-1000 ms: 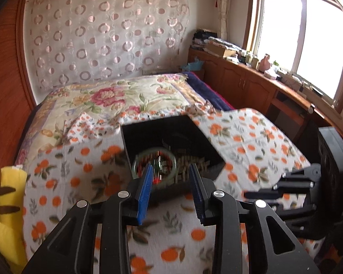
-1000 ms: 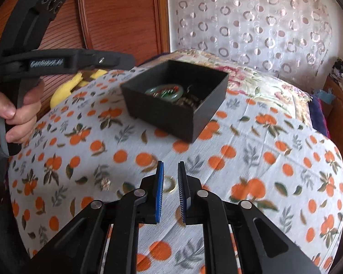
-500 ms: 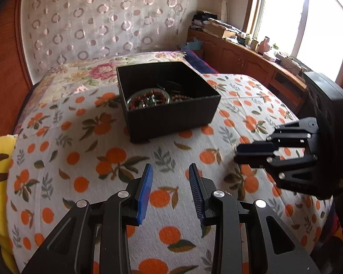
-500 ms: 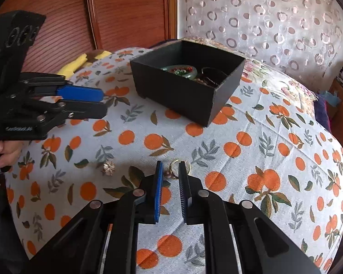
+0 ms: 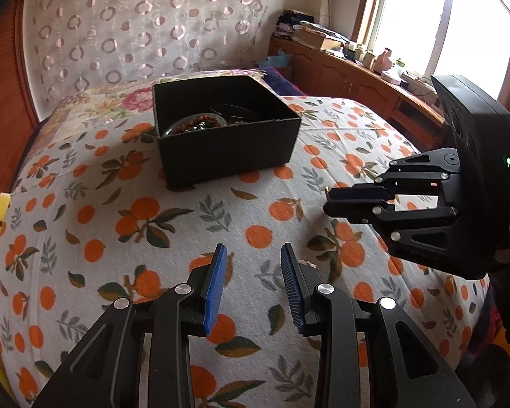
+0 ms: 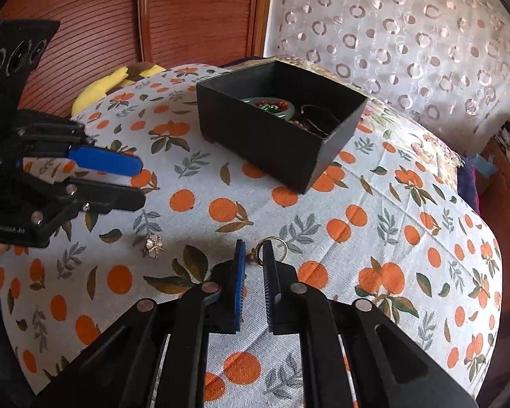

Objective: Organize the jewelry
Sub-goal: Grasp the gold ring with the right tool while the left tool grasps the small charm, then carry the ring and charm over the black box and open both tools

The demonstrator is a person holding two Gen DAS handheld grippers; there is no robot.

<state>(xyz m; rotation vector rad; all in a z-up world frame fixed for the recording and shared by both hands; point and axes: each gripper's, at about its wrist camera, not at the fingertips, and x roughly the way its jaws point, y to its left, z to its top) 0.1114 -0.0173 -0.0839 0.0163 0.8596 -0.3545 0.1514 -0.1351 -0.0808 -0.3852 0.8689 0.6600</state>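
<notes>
On the orange-print cloth [image 6: 374, 210], your right gripper [image 6: 254, 255] had narrowed its fingers around a gold ring [image 6: 272, 248], apparently not yet clamped. Your left gripper [image 5: 251, 255] hovered with fingers wide apart, empty. Beyond stood the black box [image 6: 272, 142] of jewelry.

Daylight floods in through the blown-out window [image 5: 459, 23]; everything is sharp, though the edges bow and darken.

Bedspread [image 6: 357, 183]: white, orange fruit and green leaf print. Box [image 6: 265, 142]: black. Bangle [image 6: 282, 110]: green. Ring [image 6: 278, 246]: gold. Gripper pads [image 5: 216, 285]: blue, on black frames. Curtain [image 5: 136, 30]: cream, ring pattern.
</notes>
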